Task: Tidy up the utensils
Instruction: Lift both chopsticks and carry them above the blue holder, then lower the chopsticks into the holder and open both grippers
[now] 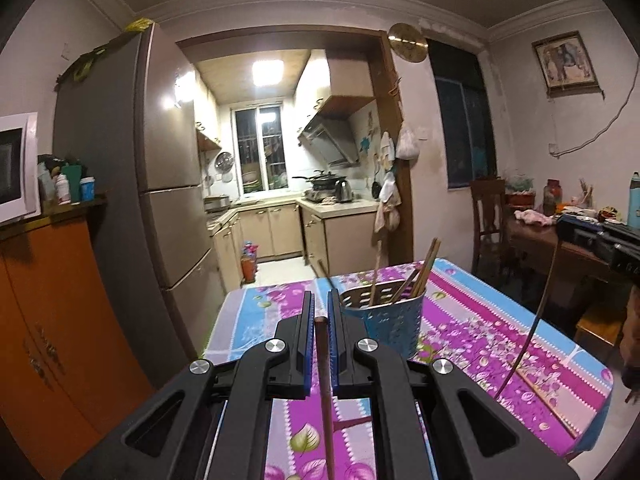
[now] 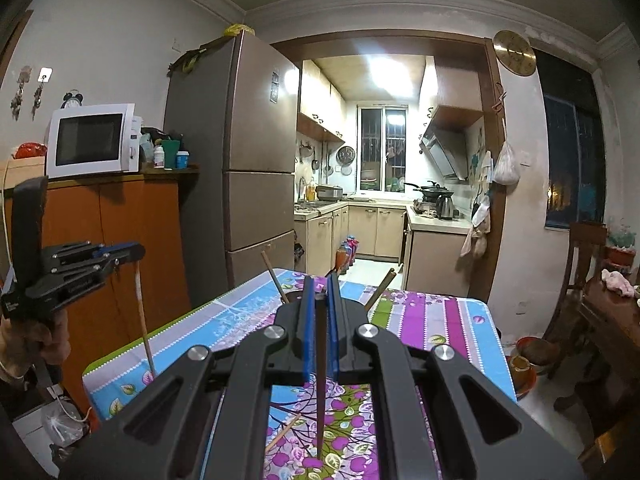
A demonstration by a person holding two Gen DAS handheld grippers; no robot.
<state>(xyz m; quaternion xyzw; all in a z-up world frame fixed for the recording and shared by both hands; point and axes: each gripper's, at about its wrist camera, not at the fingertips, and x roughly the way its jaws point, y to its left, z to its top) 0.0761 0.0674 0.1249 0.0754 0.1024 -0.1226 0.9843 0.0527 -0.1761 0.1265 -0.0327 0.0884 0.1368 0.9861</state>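
My left gripper (image 1: 320, 304) is shut on a brown chopstick (image 1: 326, 384) that hangs down toward the flowered tablecloth (image 1: 472, 320). A blue perforated utensil holder (image 1: 390, 322) stands just right of its fingertips, with several chopsticks (image 1: 424, 270) sticking up from it. My right gripper (image 2: 321, 290) is shut on a dark chopstick (image 2: 320, 380) that points down at the cloth. The left gripper also shows in the right wrist view (image 2: 120, 254) at far left, its pale chopstick (image 2: 144, 320) hanging below. The holder is mostly hidden behind my right fingers; chopstick ends (image 2: 274, 276) poke out.
A loose chopstick (image 2: 282, 434) lies on the cloth under my right gripper, and another (image 1: 552, 410) lies near the right edge. A fridge (image 1: 160, 184) and an orange cabinet (image 1: 52, 320) stand to the left. A wooden table (image 1: 560, 248) and chair (image 1: 486, 220) are at right.
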